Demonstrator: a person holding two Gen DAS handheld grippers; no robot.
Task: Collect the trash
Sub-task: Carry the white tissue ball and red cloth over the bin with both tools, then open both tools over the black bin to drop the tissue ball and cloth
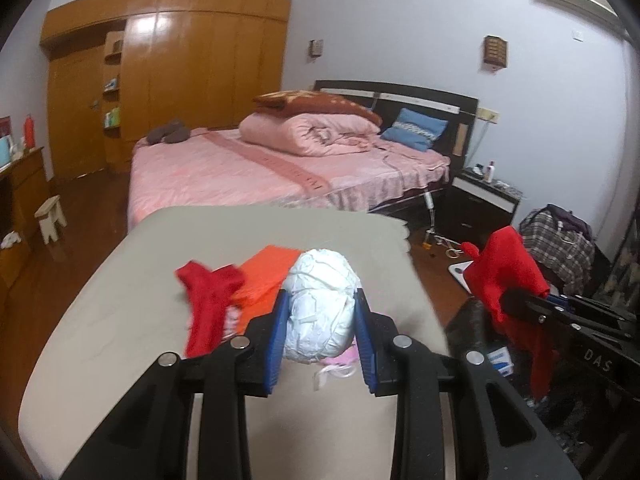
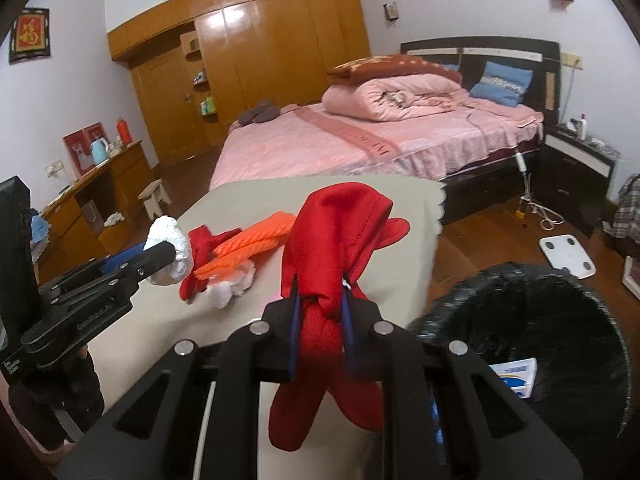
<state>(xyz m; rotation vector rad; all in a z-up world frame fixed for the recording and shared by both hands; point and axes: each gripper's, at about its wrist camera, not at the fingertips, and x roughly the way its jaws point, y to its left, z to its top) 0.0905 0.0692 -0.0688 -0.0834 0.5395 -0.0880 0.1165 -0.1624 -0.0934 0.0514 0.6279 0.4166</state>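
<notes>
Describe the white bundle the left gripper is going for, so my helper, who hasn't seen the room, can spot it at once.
Start at the beige table in front of the pink bed. Amid the small pile near its middle, the white crumpled bundle sits between the left gripper's blue fingers. It is the only big, rounded white lump; beside it lie a flat orange piece and a red cloth.

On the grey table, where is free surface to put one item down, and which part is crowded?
The table is bare along its far edge toward the bed, and along its left side. The middle is crowded: red cloth, orange item, and the white wad held by the left gripper.
</notes>
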